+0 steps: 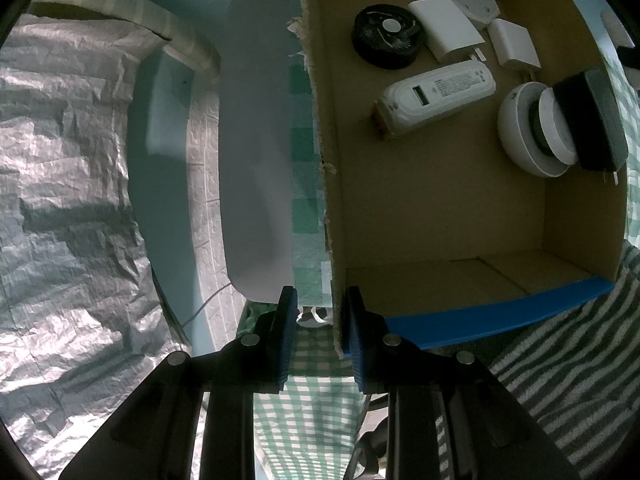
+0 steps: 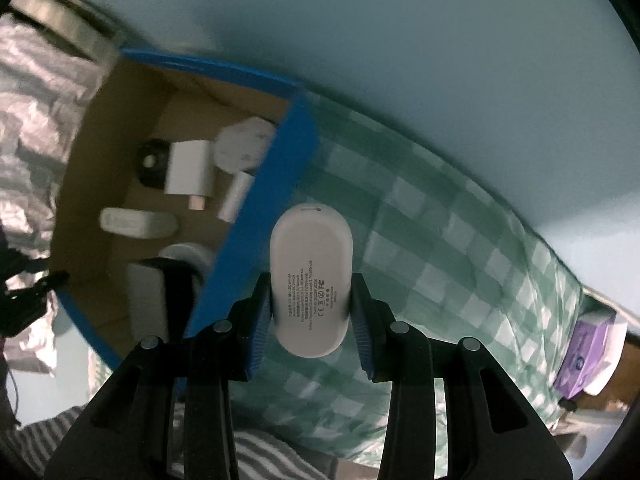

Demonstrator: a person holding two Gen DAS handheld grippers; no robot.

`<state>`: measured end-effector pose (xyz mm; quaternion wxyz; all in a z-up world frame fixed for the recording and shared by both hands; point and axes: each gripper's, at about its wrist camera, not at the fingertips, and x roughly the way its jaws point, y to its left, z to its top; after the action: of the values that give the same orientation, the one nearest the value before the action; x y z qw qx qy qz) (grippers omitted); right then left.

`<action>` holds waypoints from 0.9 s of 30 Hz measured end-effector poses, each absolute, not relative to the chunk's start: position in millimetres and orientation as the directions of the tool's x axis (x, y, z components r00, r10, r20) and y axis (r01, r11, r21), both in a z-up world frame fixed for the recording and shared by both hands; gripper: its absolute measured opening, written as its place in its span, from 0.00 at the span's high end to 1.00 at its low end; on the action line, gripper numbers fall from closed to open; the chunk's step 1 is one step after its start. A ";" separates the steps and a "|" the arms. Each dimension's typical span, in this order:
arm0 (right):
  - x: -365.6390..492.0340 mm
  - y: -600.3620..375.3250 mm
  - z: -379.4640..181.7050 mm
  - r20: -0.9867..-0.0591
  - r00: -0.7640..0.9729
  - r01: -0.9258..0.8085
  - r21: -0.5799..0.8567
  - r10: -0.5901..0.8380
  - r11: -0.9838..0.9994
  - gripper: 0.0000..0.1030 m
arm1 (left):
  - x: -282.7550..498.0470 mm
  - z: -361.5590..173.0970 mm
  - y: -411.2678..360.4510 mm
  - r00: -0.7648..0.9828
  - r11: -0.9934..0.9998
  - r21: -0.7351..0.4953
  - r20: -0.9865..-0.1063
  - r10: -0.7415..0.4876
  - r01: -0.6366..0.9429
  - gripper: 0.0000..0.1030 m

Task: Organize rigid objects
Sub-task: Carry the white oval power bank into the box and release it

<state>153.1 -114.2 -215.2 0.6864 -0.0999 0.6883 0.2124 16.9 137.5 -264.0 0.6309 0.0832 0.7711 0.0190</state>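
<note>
A cardboard box with a blue rim point(image 1: 500, 312) holds a black fan point(image 1: 386, 36), white chargers point(image 1: 446, 28), a long white device point(image 1: 436, 96), a white round speaker point(image 1: 528, 132) and a black adapter point(image 1: 592, 116). My left gripper point(image 1: 318, 312) is shut on the box's left wall point(image 1: 332, 240). My right gripper point(image 2: 311, 300) is shut on a white oval power bank point(image 2: 310, 276) with printed text. It holds it above the checked cloth point(image 2: 440, 240), just right of the box's blue rim point(image 2: 256, 208).
Crinkled silver foil point(image 1: 68, 200) lies left of the box. A grey-and-white striped cloth point(image 1: 568, 352) lies in front of it. A purple-and-white packet point(image 2: 588, 352) sits at the far right of the checked cloth. A pale blue wall point(image 2: 400, 40) stands behind.
</note>
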 end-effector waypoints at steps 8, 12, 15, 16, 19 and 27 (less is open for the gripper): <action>147.5 -74.7 -206.0 -0.983 -0.048 -0.505 0.177 0.178 0.845 0.64 | 16.8 -263.8 138.1 -0.189 0.985 0.134 -0.970 0.152 0.105 0.76; 141.7 -56.7 -208.0 -0.982 -0.060 -0.533 0.182 0.178 0.826 0.64 | 16.8 -263.9 138.0 -0.189 0.985 0.134 -0.970 0.152 0.106 0.76; 139.4 -46.2 -210.9 -0.982 -0.070 -0.545 0.185 0.175 0.818 0.64 | 16.7 -263.7 138.0 -0.189 0.985 0.135 -0.970 0.153 0.106 0.76; 138.9 -43.4 -211.8 -0.982 -0.072 -0.548 0.184 0.173 0.816 0.64 | 16.8 -263.6 138.1 -0.188 0.985 0.135 -0.970 0.153 0.107 0.76; 137.8 -36.1 -214.9 -0.983 -0.079 -0.557 0.183 0.168 0.810 0.64 | 18.7 -263.0 138.3 -0.186 0.985 0.133 -0.971 0.151 0.106 0.76; 134.7 -26.0 -218.4 -0.987 -0.074 -0.568 0.160 0.144 0.807 0.64 | 20.6 -262.7 137.3 -0.185 0.986 0.133 -0.971 0.150 0.104 0.76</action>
<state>134.7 -26.0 -218.4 0.6622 -0.1556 0.6819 0.2687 20.6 137.3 -262.7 0.6332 0.0826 0.7694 0.0182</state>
